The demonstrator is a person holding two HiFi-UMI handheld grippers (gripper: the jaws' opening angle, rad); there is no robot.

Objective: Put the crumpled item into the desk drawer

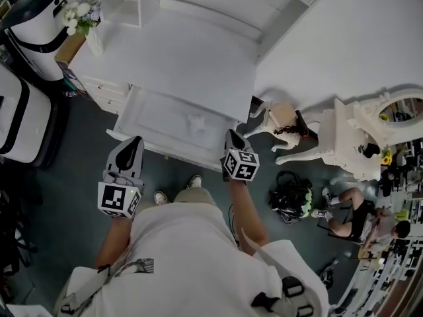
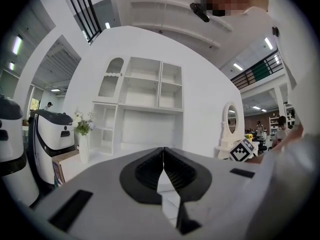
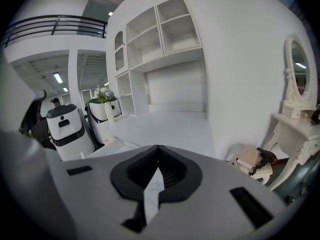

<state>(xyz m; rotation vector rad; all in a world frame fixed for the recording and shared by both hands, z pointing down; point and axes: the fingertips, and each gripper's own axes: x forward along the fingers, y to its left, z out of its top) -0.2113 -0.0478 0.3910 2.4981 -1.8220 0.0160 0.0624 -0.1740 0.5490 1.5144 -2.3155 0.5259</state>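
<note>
Now your left claw (image 1: 135,142) and right claw (image 1: 232,135), grey moulded plastic with ribbed black pads, are both pressed together on nothing. The small crumpled white wad (image 1: 196,121) lies inside the open, smooth white drawer (image 1: 155,114) below the matte white tabletop (image 1: 185,51).

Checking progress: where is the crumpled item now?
Head view: the crumpled item lies inside the open drawer, right of its middle, just ahead of the right gripper.
</note>
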